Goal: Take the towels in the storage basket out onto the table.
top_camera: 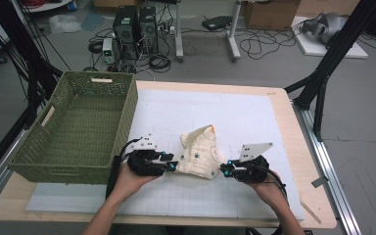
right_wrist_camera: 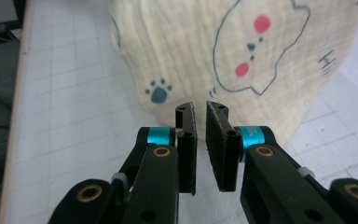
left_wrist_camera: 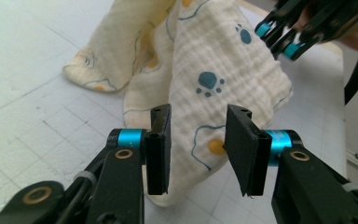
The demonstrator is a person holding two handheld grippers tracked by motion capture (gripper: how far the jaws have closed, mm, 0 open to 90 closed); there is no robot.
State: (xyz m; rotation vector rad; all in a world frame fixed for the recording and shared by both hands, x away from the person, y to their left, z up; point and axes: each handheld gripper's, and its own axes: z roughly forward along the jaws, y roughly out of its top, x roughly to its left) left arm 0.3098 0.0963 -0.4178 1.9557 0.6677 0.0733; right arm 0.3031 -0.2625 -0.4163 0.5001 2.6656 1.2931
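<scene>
The cream muslin cloth printed with blue paws (top_camera: 199, 154) is lying bunched on the white gridded surface (top_camera: 254, 122), right of the green woven basket (top_camera: 78, 127). The left gripper (left_wrist_camera: 198, 144) is gaping around its edge without pinching; the right gripper (right_wrist_camera: 200, 135) is nearly shut, holding nothing. Each should probably bite a corner fully before lifting.

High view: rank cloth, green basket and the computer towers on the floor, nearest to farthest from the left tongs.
1. Cloth: right at the left tongs, just to their right on the white mat.
2. Green basket: beside them to the left, on the table's left edge.
3. Computer towers: on the floor beyond the table's far edge, farthest.
</scene>
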